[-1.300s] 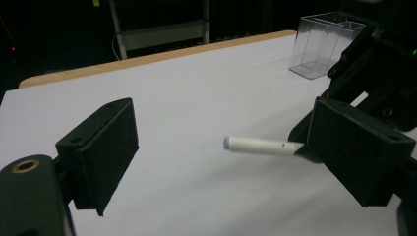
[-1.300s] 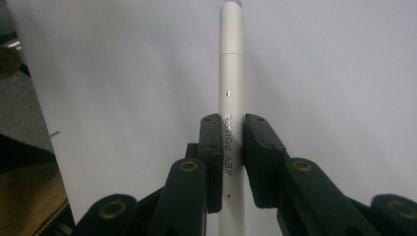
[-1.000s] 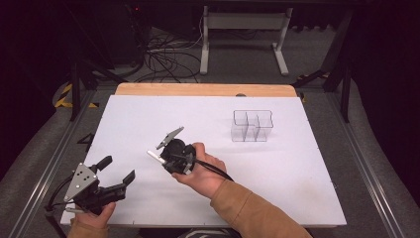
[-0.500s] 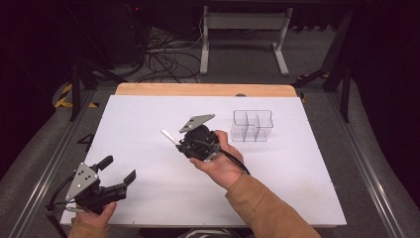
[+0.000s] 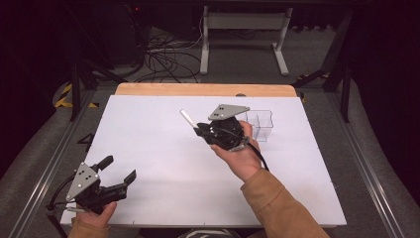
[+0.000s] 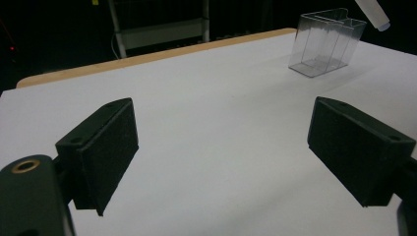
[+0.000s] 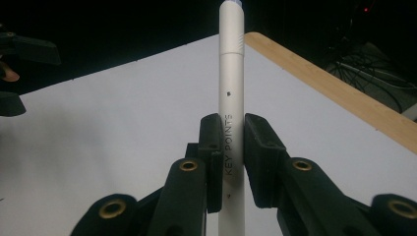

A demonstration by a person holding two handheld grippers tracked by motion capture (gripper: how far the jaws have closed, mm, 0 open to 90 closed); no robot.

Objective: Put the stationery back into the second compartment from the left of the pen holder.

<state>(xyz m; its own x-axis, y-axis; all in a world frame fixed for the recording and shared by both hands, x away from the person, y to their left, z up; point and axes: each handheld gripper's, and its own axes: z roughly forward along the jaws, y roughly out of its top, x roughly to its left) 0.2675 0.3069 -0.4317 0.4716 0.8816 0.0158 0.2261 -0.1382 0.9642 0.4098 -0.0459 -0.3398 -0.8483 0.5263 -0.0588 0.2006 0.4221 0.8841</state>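
A slim white pen (image 7: pixel 231 93), smooth and matt with "KEY POINTS" printed along its round barrel, stands pinched between the two black pads of the right tongs (image 7: pixel 231 162) in the right gripper view, its capped end running up to the top edge of the frame. In the high view the same pen (image 5: pixel 188 119) juts toward the upper left from the right tongs (image 5: pixel 200 131), just left of the frame's centre, raised above the white tabletop (image 5: pixel 163 163). The right hand (image 5: pixel 240 156) wraps the tool's body from below, its forearm in a tan sleeve (image 5: pixel 277 208) rising from the lower right, with the grey three-cornered plate uppermost.

Just right of that hand sits a clear plastic organiser (image 5: pixel 261 125), box-shaped with thin glossy walls that split it into compartments; in the left gripper view it appears at the upper right (image 6: pixel 327 44).

The left tongs (image 5: pixel 119 173) lie low in the lower left of the high view, held in the left hand (image 5: pixel 94 213), their blocky, ribbed black jaws spread wide over the bare tabletop with nothing between them. A pale wooden strip (image 5: pixel 205 89) edges the tabletop's far side.
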